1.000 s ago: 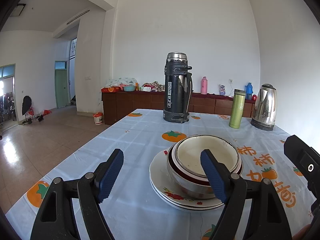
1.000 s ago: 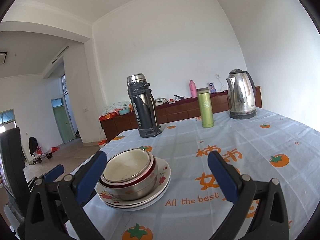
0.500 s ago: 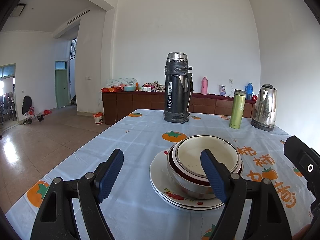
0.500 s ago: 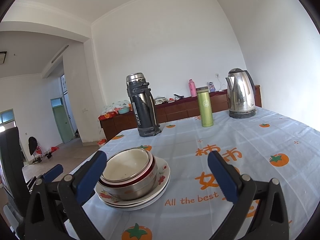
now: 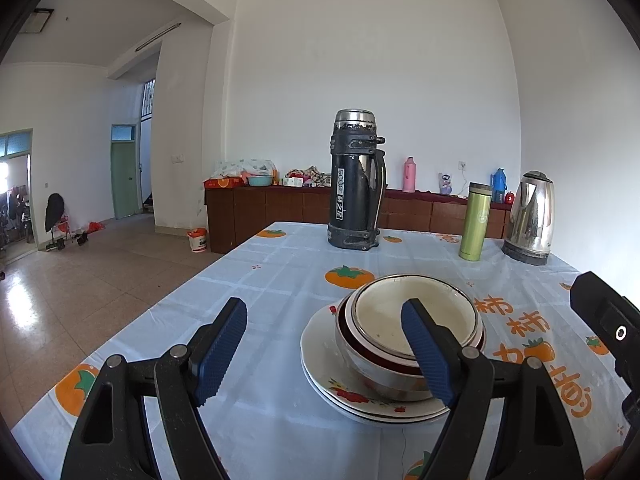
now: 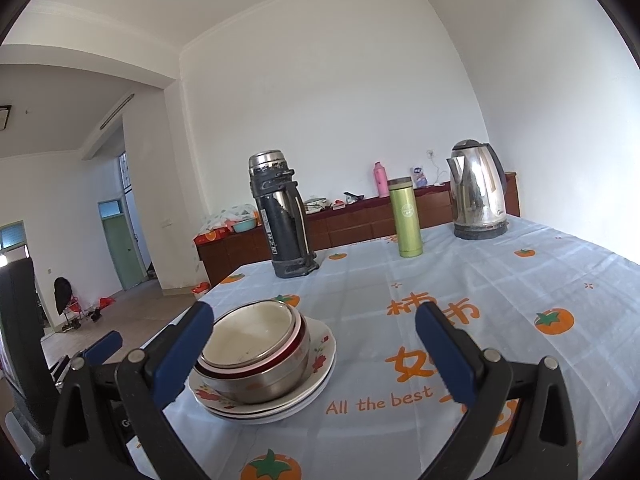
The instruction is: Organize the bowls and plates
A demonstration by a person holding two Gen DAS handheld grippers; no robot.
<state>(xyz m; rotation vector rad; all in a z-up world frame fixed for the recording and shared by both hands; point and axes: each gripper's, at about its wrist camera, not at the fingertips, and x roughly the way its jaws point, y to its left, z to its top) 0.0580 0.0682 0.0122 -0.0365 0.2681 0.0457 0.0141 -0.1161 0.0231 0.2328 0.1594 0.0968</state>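
The nested bowls (image 5: 412, 330) sit inside a small pile of plates (image 5: 320, 364) on the bench (image 5: 280, 276), well in front of the tall black flask (image 5: 356, 180), which I take as the landmark. The left hand-held gripper (image 5: 326, 354) and the right hand-held gripper (image 6: 314, 354) both hang released on the near side of the pile, far from the flask, grasping nothing. The bowls look like thin metal, light but slippery; the plates seem ceramic, heavier and easy to chip. I think the best hold is on a bowl rim, one finger inside and one outside.
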